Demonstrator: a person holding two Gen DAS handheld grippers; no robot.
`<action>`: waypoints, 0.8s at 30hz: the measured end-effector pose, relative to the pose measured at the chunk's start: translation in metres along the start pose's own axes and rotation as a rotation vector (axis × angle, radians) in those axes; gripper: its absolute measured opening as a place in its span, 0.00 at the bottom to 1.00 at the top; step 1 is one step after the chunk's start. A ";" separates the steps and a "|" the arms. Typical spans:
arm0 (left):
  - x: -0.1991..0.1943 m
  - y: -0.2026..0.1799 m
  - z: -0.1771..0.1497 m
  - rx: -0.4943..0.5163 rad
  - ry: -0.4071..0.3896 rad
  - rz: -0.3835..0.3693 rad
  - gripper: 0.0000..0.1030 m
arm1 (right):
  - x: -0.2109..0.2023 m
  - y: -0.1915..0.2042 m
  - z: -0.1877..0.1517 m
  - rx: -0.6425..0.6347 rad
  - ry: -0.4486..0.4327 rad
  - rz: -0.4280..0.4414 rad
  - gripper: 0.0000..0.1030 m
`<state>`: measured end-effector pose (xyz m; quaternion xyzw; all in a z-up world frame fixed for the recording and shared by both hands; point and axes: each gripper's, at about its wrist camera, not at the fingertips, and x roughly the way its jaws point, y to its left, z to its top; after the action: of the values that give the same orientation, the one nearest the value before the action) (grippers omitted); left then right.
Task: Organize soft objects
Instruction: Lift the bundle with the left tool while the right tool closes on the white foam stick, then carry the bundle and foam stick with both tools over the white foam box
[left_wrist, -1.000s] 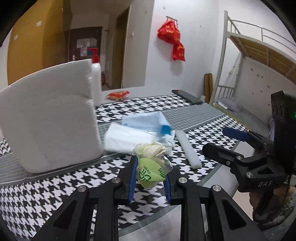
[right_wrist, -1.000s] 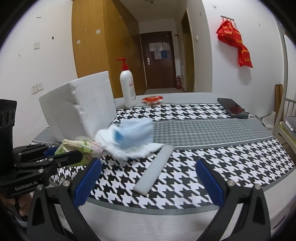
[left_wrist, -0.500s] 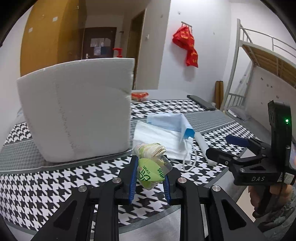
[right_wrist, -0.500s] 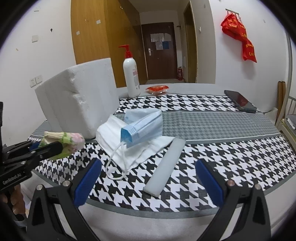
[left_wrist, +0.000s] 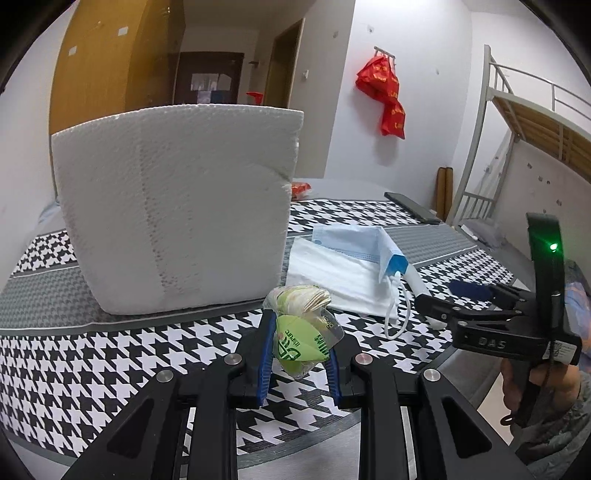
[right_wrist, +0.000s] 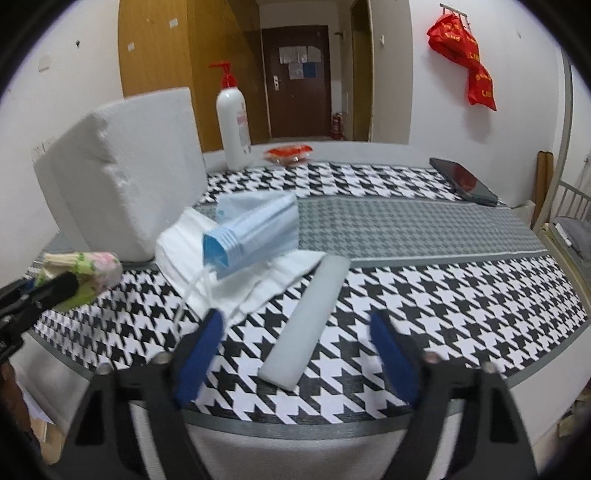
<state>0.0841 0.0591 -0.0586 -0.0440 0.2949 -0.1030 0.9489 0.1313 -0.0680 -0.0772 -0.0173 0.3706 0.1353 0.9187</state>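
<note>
My left gripper (left_wrist: 298, 354) is shut on a small green tissue pack (left_wrist: 300, 301), held above the houndstooth tablecloth (left_wrist: 110, 362) in front of a big white foam block (left_wrist: 177, 206). In the right wrist view the pack (right_wrist: 92, 269) shows at the far left. My right gripper (right_wrist: 297, 325) is closing, its blue pads touching nothing. A grey foam strip (right_wrist: 310, 317) lies on the cloth ahead between the jaws. A blue stack of face masks (right_wrist: 255, 229) rests on a white mask (right_wrist: 173, 251) beside the block (right_wrist: 122, 173).
A white pump bottle (right_wrist: 233, 122), a red packet (right_wrist: 288, 151) and a dark phone (right_wrist: 465, 181) stand toward the table's far side. A red bag (right_wrist: 465, 51) hangs on the wall. A bunk bed (left_wrist: 517, 110) stands to the right. The table's front edge is just below both grippers.
The right gripper's jaws have narrowed, and it has dipped closer to the grey strip. The left gripper has shifted sideways with the tissue pack, so the foam block now sits more centrally.
</note>
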 end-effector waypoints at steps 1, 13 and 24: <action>0.000 0.001 -0.001 0.000 0.000 0.000 0.25 | 0.002 0.000 -0.001 -0.004 0.010 -0.006 0.68; -0.008 0.009 -0.004 -0.010 -0.009 0.009 0.25 | 0.009 0.014 -0.002 -0.062 0.049 -0.075 0.25; -0.017 0.006 -0.003 -0.003 -0.023 0.023 0.25 | -0.006 -0.003 0.004 -0.002 0.004 0.001 0.22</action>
<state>0.0695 0.0682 -0.0529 -0.0433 0.2846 -0.0909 0.9533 0.1305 -0.0714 -0.0703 -0.0184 0.3723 0.1363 0.9178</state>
